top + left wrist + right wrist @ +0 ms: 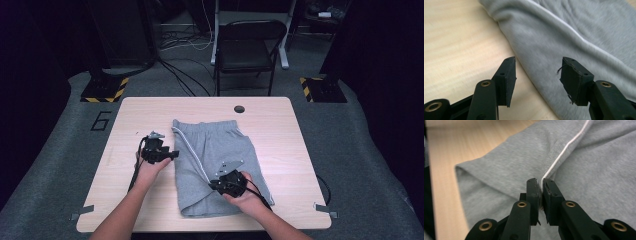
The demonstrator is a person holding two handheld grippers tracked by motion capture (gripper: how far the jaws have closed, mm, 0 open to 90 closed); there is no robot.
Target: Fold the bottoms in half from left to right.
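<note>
1. While a person's two forearms came in from six o'clock in the high view, a pair of grey shorts (215, 165) lay folded lengthwise at the middle of a pale wooden desk (280, 125), the waistband toward twelve o'clock and the leg hems toward six o'clock.
2. A thin white stripe ran down the shorts from the waistband corner at eleven o'clock toward the lower middle of the cloth.
3. The left gripper (173, 154) was held just beside the nine o'clock edge of the shorts, pointing toward three o'clock.
4. In the left gripper view, its fingers (507, 80) stood released and well apart, above the edge where grey cloth met bare wood; nothing was pressed between them.
5. The right gripper (212, 186) sat over the shorts at about five o'clock from the garment's middle, pointing toward nine o'clock.
6. In the right gripper view, its fingers (533, 192) were clenched almost together, right at the near end of the white stripe on the shorts (524, 162); a thin pinch of cloth seemed caught between them, though this could not be told for certain.
7. Beyond the desk at twelve o'clock stood a dark folding chair (247, 47) on a grey floor, with cables trailing near it.
</note>
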